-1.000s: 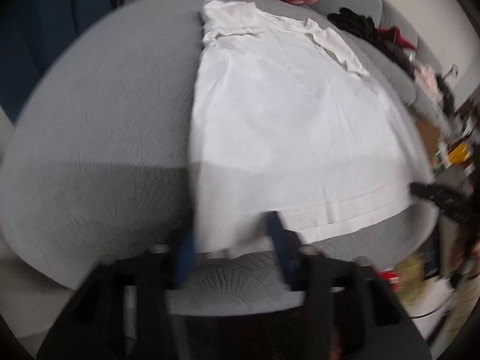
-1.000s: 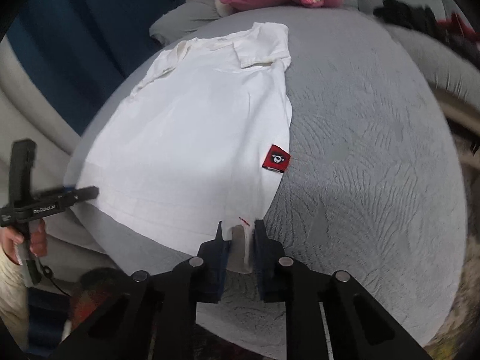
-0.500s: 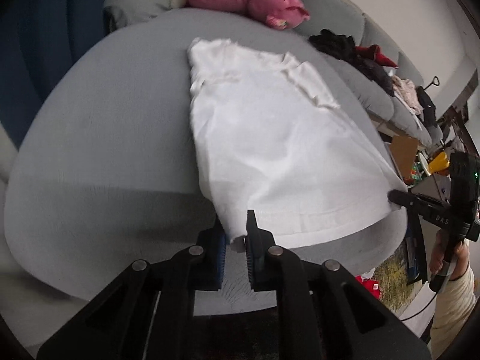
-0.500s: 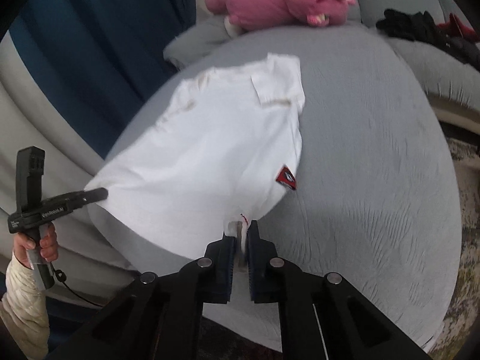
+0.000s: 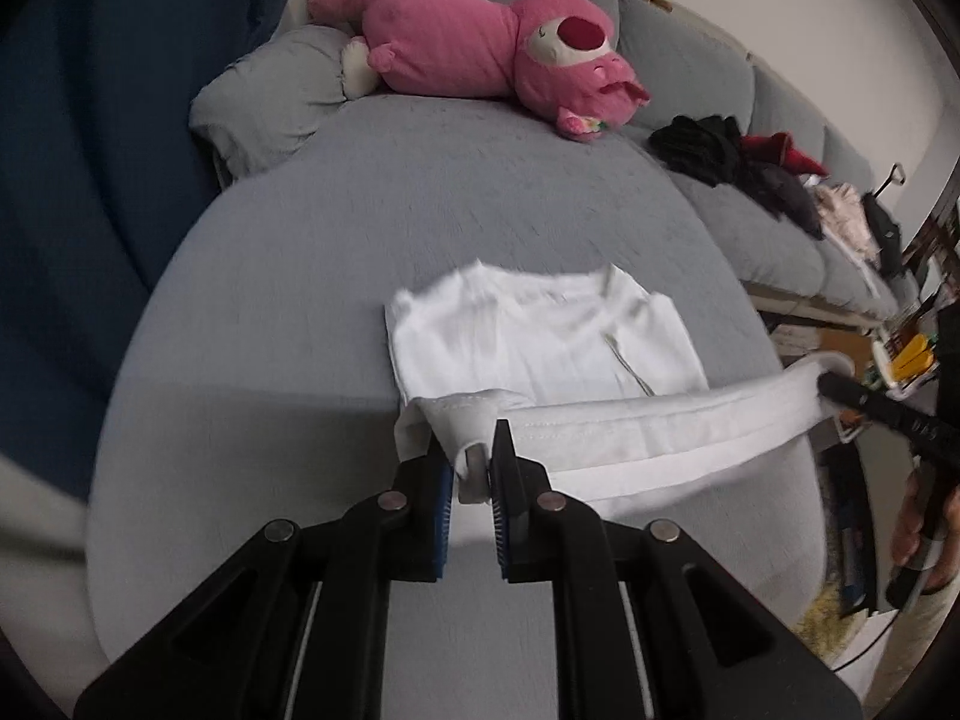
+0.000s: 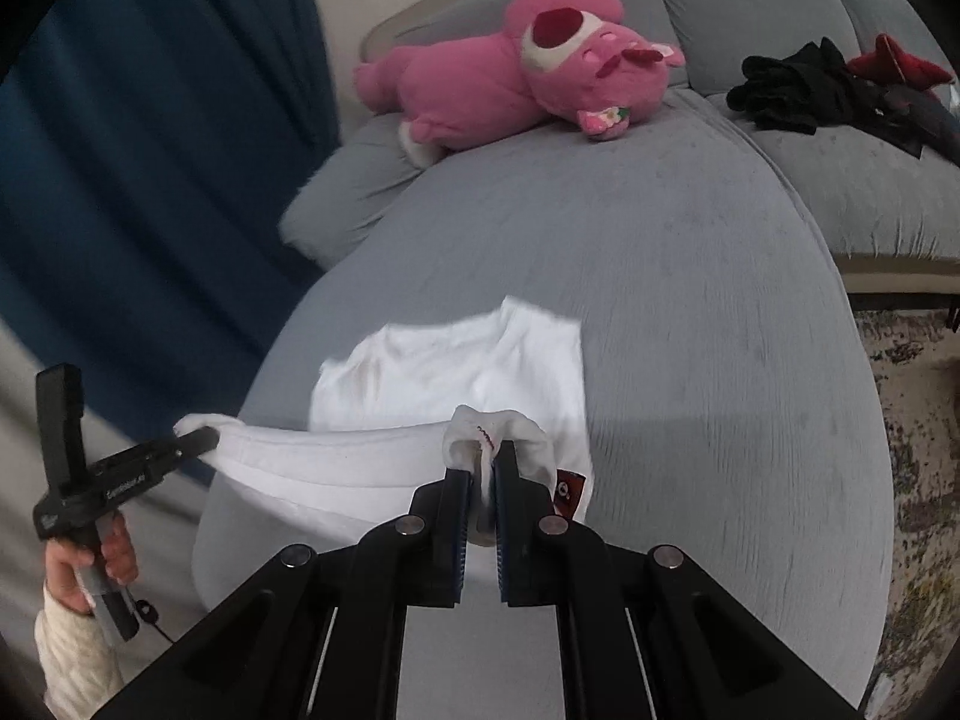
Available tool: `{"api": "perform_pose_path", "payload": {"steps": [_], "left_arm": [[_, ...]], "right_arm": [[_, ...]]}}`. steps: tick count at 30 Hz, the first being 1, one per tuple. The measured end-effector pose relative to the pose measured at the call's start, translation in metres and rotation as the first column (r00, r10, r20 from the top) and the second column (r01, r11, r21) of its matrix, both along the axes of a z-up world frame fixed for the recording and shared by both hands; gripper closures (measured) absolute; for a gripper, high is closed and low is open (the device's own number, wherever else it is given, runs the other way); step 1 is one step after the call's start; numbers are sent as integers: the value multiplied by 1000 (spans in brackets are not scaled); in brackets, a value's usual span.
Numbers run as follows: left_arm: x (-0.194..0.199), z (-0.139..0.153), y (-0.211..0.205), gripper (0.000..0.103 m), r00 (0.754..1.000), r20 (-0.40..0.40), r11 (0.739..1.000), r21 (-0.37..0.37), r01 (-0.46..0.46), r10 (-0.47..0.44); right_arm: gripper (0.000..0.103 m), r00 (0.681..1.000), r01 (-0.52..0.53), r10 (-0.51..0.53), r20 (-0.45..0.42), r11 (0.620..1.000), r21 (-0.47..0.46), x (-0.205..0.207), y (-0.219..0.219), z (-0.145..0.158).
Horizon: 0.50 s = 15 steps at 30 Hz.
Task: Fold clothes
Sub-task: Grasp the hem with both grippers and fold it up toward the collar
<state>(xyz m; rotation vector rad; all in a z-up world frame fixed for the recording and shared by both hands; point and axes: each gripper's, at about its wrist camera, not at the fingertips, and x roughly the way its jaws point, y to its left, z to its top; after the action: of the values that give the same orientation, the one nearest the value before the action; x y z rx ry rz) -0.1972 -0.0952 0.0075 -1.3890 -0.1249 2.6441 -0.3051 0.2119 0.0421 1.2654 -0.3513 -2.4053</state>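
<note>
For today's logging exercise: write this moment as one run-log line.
step: first fold | left gripper: shut on shirt hem | right gripper: shut on shirt hem | white shirt: hem raised, collar end on grey couch

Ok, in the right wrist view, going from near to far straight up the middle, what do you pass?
Right gripper clamped on the white shirt's hem → rest of the white shirt → bare grey cushion → pink plush toy.

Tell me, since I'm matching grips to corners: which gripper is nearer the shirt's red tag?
Right. The right gripper pinches the white shirt at the hem corner right beside the red tag; the left gripper holds the opposite hem corner, across the shirt's width.
</note>
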Motion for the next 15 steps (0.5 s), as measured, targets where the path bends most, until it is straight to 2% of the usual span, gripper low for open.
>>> {"api": "perform_pose_path", "payload": {"steps": [5, 10, 15], "left_arm": [[-63, -14, 10, 94, 999, 36, 996, -93, 4, 0], [-108, -38, 17, 94, 997, 71, 983, -179, 28, -15], [-135, -57, 15, 94, 995, 101, 980, -196, 25, -5]], "right_arm": [[96, 1000, 7, -10, 27, 996, 87, -63, -15, -11], [96, 999, -7, 1, 36, 989, 146, -98, -24, -26], [96, 998, -12, 2, 60, 985, 174, -128, -29, -48]]}}
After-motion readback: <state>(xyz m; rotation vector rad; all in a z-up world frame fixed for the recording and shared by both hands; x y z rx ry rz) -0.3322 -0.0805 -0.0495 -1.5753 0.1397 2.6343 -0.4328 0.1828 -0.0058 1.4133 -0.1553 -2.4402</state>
